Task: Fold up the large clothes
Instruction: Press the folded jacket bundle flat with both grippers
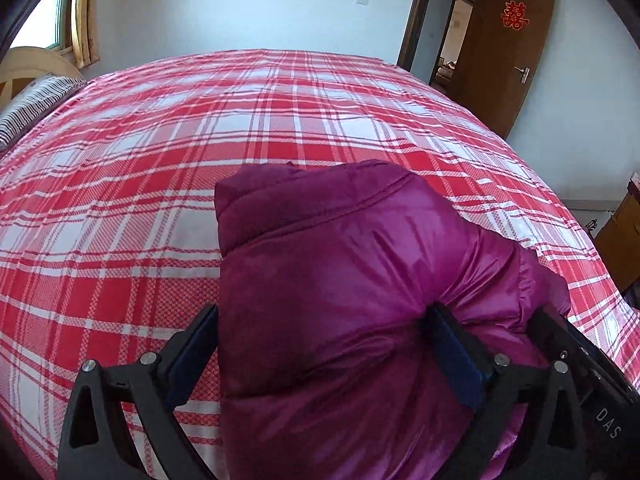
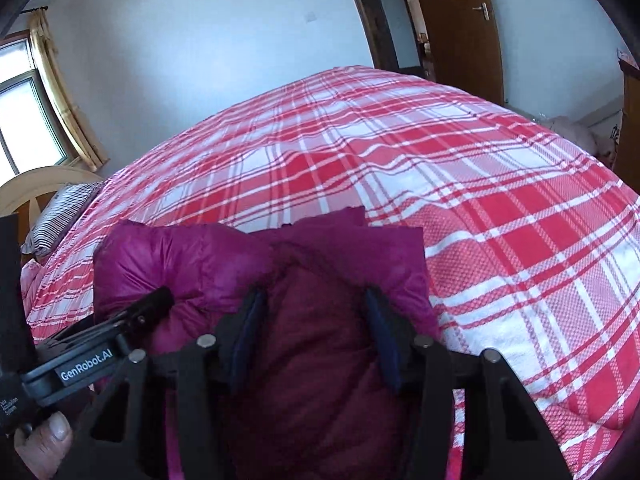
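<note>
A magenta puffy jacket lies bundled in thick folds on the red and white checked bed. My left gripper stands wide open astride the bundle. Its right finger dents the fabric and its left finger rests at the bundle's edge. In the right wrist view the jacket fills the lower middle. My right gripper is shut on a darker fold, both pads against the cloth. One left gripper finger pokes into the puffy part at the left. A thumb shows at the bottom left.
A striped pillow and a wooden headboard are at the bed's left end. The bed stretches far beyond the jacket. A brown door stands open at the back right. A wooden cabinet stands beside the bed's right edge.
</note>
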